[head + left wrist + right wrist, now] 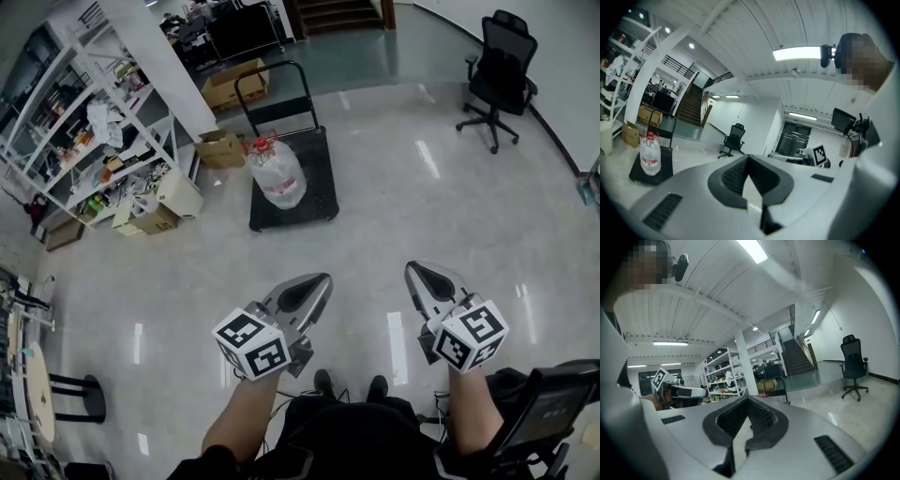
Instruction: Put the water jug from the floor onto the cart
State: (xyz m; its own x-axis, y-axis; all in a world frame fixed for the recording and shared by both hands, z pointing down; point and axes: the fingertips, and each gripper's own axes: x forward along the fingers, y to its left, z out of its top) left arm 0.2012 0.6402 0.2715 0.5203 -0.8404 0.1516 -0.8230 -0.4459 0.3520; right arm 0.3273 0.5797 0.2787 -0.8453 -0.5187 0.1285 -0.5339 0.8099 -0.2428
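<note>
Head view | water jug [277,175] on cart [320,192] | left gripper [322,279], right gripper [413,268] distant

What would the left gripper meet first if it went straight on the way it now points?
Nothing close: the left gripper points over open floor, well right of the water jug on the cart. Far off, the office chair stands roughly in line; depth is unclear.

Both arms are stuck out in front, side by side but well apart. The left claw [317,284] and the right claw [418,274] point forward, roughly level. Jaws on both are pressed together with nothing between them. The left forearm [239,412] and right forearm [469,408] are bare.
</note>
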